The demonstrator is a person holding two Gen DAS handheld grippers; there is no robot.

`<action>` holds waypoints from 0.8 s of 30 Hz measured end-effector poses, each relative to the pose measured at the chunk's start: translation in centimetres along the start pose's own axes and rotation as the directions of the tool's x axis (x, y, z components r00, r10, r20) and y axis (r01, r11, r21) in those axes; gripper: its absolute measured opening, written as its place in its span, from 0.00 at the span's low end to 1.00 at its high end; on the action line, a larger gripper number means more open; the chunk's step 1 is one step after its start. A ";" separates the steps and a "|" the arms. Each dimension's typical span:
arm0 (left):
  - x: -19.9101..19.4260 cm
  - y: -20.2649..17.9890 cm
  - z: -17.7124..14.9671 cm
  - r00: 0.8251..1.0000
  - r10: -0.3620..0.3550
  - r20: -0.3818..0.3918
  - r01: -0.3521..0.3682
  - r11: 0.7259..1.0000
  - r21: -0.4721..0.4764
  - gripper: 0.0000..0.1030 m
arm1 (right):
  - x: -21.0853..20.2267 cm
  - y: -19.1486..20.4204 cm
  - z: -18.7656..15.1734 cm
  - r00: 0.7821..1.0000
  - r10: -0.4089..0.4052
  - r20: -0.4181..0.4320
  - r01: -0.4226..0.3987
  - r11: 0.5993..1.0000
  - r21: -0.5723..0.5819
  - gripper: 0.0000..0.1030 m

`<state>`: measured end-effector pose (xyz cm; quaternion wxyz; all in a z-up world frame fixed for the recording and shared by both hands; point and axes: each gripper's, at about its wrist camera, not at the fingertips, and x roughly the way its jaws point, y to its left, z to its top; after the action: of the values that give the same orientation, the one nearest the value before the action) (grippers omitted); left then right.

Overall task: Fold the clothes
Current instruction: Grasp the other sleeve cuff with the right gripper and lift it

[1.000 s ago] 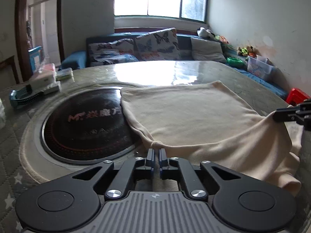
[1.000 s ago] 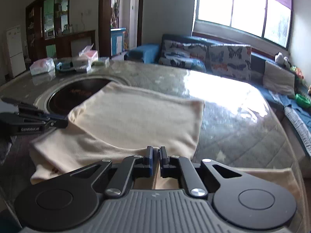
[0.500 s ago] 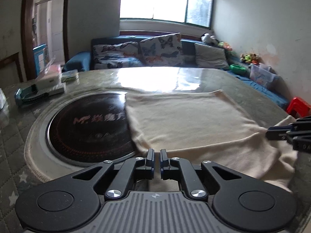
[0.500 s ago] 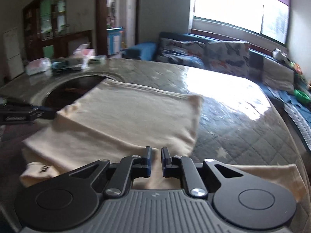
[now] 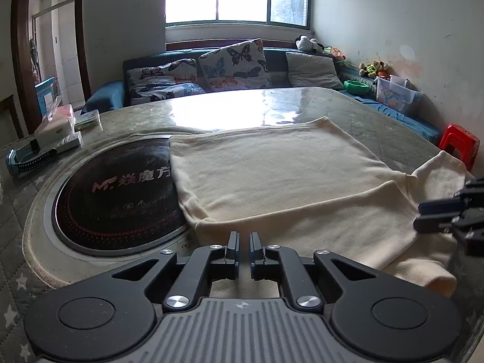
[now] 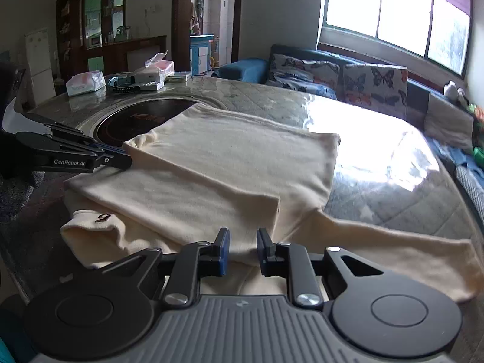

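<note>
A cream shirt (image 5: 272, 181) lies folded over on the round table, its near part doubled onto the body; it also shows in the right wrist view (image 6: 236, 169). My left gripper (image 5: 244, 239) sits at the shirt's near left edge, fingers slightly apart with nothing between them. My right gripper (image 6: 242, 242) is open over the fold's near edge, with no cloth between the fingers. A sleeve (image 6: 393, 242) trails to the right. Each gripper shows in the other's view: the right one in the left wrist view (image 5: 423, 214) and the left one in the right wrist view (image 6: 127, 160).
A black round hotplate (image 5: 115, 193) is set into the table left of the shirt. Tissue boxes (image 5: 57, 127) and small items sit at the table's far left. A sofa with butterfly cushions (image 5: 230, 63) stands behind. A red stool (image 5: 459, 142) is at the right.
Both grippers laid the shirt's edge down onto the body and let go. The right gripper's fingers opened wider; the left ones parted slightly and drew back.
</note>
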<state>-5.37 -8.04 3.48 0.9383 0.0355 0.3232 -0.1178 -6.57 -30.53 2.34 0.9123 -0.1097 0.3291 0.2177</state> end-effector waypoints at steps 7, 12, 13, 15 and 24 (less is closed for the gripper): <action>-0.8 -2.4 1.0 0.998 -0.062 0.017 0.061 0.997 0.048 0.15 | -1.9 -2.4 -0.2 0.999 -0.033 0.041 0.028 0.992 0.125 0.20; -0.6 -4.6 1.4 0.995 -0.104 0.014 0.102 0.992 0.077 0.27 | -3.3 -6.7 -1.6 0.986 -0.168 0.024 0.156 0.954 0.256 0.22; -0.5 -5.0 1.5 0.993 -0.116 0.010 0.115 0.990 0.079 0.27 | -3.5 -7.7 -2.1 0.980 -0.200 0.015 0.188 0.942 0.276 0.23; -0.2 -5.9 1.7 0.990 -0.143 0.001 0.142 0.986 0.090 0.27 | -3.8 -9.6 -2.9 0.965 -0.262 -0.004 0.250 0.914 0.320 0.23; 0.8 -10.1 2.4 0.977 -0.211 -0.030 0.213 0.963 0.165 0.30 | -4.2 -17.4 -5.9 0.904 -0.421 -0.074 0.396 0.760 0.516 0.31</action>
<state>-5.80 -18.35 4.93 0.9120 0.0802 0.3199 -0.2441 -4.51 -49.23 1.57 0.9400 0.0764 0.3224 -0.0808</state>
